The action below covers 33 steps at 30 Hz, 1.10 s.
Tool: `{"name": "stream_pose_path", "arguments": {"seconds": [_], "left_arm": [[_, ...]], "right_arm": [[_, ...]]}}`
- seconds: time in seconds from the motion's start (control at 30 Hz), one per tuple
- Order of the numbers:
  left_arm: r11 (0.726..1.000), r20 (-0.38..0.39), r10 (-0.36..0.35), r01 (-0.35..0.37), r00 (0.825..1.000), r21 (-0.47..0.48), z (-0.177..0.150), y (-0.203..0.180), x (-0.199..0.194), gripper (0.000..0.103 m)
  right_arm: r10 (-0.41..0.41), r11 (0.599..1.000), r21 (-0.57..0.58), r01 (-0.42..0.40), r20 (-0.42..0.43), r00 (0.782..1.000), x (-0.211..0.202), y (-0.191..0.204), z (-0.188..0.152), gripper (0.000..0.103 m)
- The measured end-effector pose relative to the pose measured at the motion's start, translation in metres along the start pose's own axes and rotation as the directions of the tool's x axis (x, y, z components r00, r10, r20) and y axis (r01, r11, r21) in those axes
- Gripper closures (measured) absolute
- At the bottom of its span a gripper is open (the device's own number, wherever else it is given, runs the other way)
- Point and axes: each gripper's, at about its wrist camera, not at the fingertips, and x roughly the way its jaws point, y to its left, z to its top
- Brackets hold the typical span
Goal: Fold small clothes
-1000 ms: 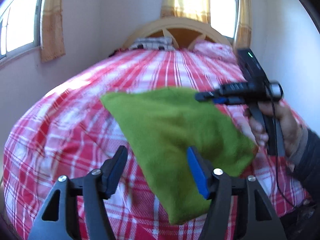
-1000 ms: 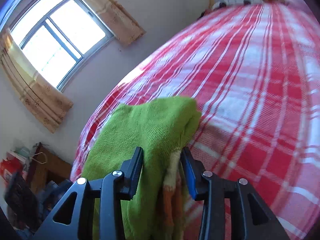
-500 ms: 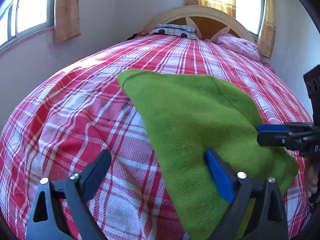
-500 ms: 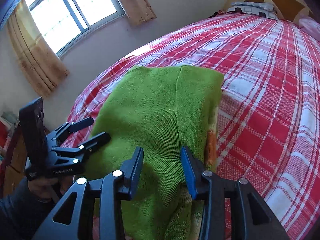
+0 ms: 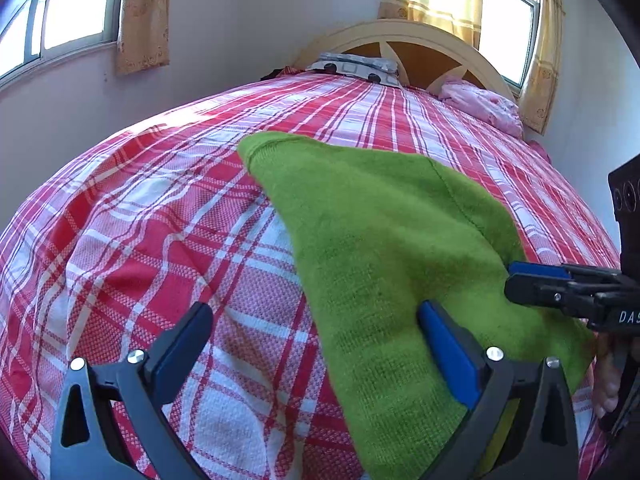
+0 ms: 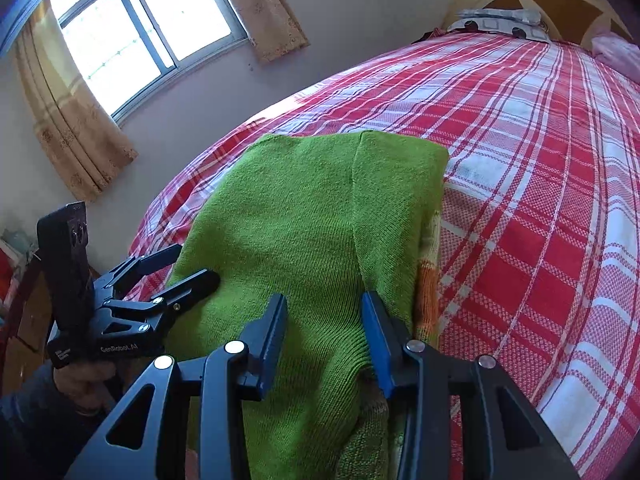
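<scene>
A green knit sweater (image 6: 312, 232) lay folded on the red plaid bed (image 5: 168, 240), well short of the headboard (image 5: 404, 44). Both tongs stood spread, pinching nothing: the left gripper (image 5: 316, 344) straddled the sweater's near edge, the right gripper (image 6: 324, 336) sat over its hem. Closing carelessly might drag the fold askew.

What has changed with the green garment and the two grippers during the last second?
The green garment, hanging lifted one second ago, now lies spread flat on the plaid bed. The right hand-held gripper came down with it. The left hand-held gripper stayed open beside it.
</scene>
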Motion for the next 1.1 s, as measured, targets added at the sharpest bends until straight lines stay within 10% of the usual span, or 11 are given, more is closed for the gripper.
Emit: {"name": "stream_pose_path", "arguments": {"seconds": [0.27, 0.4, 0.67, 1.1], "left_arm": [[0.999, -0.021, 0.029, -0.030, 0.999, -0.045, 0.002, -0.001, -0.013, 0.000], [0.999, 0.029, 0.049, -0.048, 0.998, -0.011, 0.008, -0.008, -0.043, 0.000], [0.999, 0.141, 0.011, -0.017, 0.990, 0.042, 0.021, -0.030, -0.097, 0.000], [0.993, 0.234, -0.042, 0.016, 0.971, 0.116, 0.026, -0.059, -0.137, 0.000]], "right_arm": [[-0.052, 0.998, 0.038, 0.050, 0.052, 0.997, -0.017, 0.010, 0.000, 0.059], [-0.075, 0.995, 0.081, 0.063, 0.163, 0.984, -0.060, 0.020, -0.008, 0.030], [-0.166, 0.986, 0.014, 0.167, 0.219, 0.961, -0.110, 0.040, -0.029, 0.030], [-0.244, 0.960, -0.015, 0.278, 0.433, 0.867, -0.187, 0.067, -0.040, 0.029]]}}
